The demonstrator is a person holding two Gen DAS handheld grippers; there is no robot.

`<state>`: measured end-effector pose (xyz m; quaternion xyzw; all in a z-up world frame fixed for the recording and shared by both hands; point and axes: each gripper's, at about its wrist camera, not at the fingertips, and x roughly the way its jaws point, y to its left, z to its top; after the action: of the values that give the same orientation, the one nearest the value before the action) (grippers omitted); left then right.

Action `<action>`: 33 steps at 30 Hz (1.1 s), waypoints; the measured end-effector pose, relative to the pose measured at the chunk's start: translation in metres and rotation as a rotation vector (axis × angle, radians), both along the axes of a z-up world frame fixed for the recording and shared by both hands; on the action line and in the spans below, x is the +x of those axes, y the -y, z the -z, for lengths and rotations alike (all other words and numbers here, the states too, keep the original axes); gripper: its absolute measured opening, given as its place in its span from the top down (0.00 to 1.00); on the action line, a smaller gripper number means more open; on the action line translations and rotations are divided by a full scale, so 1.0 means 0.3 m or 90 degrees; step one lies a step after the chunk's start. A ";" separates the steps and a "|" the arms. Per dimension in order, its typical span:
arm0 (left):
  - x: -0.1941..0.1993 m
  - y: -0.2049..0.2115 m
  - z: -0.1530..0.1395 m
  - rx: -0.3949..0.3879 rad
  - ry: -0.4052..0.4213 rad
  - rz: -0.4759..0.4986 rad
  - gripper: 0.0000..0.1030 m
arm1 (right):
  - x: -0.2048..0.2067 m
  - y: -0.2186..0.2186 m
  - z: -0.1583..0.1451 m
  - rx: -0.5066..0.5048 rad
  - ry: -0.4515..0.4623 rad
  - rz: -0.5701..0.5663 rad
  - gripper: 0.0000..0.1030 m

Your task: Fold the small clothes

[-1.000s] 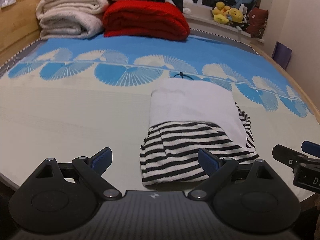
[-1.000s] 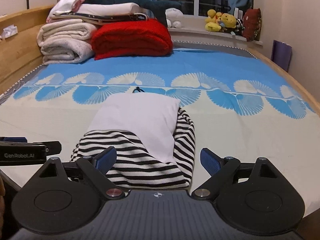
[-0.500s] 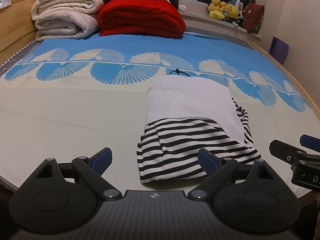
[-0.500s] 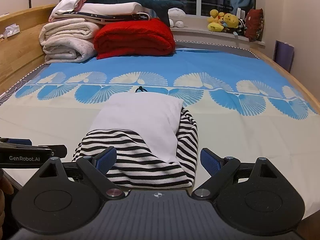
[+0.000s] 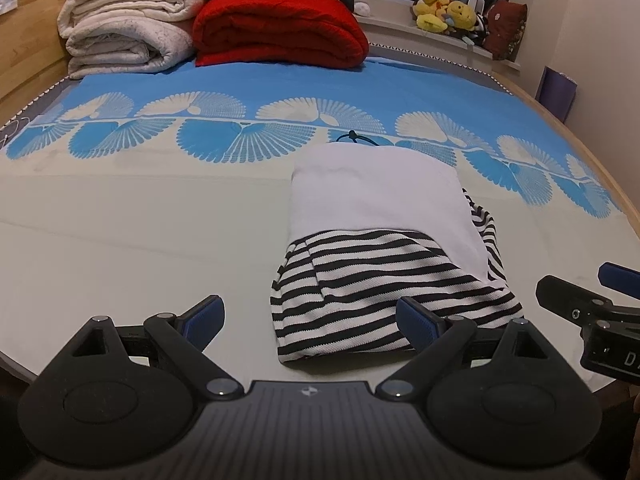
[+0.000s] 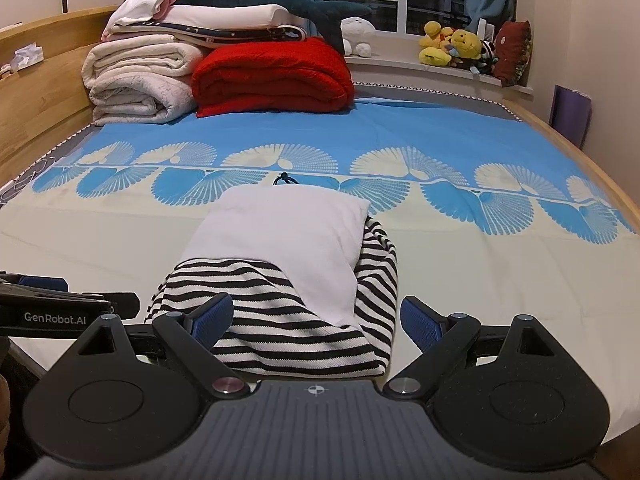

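Note:
A folded small garment with a white upper part and a black-and-white striped lower part lies flat on the bed; it also shows in the right wrist view. My left gripper is open and empty, just in front of the garment's near left edge. My right gripper is open and empty, its fingers either side of the garment's near edge. The right gripper also shows at the right edge of the left wrist view. The left gripper shows at the left of the right wrist view.
The bed sheet is cream near me and blue with fan patterns farther off. Folded white blankets and a red blanket are stacked at the far end. Plush toys sit on the window sill. A wooden bed frame runs along the left.
Both grippers have tilted and shifted slightly, so the garment sits a little lower and larger in view. The garment has not moved. Both grippers stay open.

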<state>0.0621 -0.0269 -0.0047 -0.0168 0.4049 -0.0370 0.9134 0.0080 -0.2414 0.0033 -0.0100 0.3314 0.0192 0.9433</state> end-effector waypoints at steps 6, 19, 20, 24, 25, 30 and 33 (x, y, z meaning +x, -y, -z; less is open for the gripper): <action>0.000 -0.002 0.001 -0.004 -0.002 0.000 0.08 | 0.001 -0.002 0.001 -0.003 -0.002 -0.004 0.12; -0.004 0.008 0.004 0.000 0.005 0.007 0.08 | 0.005 -0.007 0.007 -0.007 -0.006 -0.005 0.12; -0.004 0.008 0.004 -0.001 0.004 0.007 0.08 | 0.006 -0.007 0.008 -0.007 -0.006 -0.005 0.12; -0.003 0.008 0.003 -0.003 0.003 0.010 0.08 | 0.006 -0.006 0.014 -0.007 -0.007 -0.007 0.12; -0.003 0.009 0.004 -0.003 0.003 0.011 0.08 | 0.006 -0.006 0.015 -0.008 -0.007 -0.007 0.12; -0.005 0.013 0.004 -0.004 0.004 0.013 0.08 | 0.006 -0.008 0.014 -0.007 -0.007 -0.006 0.12; -0.005 0.014 0.004 -0.005 0.004 0.014 0.08 | 0.007 -0.006 0.016 -0.008 -0.007 -0.008 0.12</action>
<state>0.0605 -0.0311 -0.0058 -0.0156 0.4018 -0.0489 0.9143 0.0100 -0.2394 -0.0014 -0.0178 0.3363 0.0234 0.9413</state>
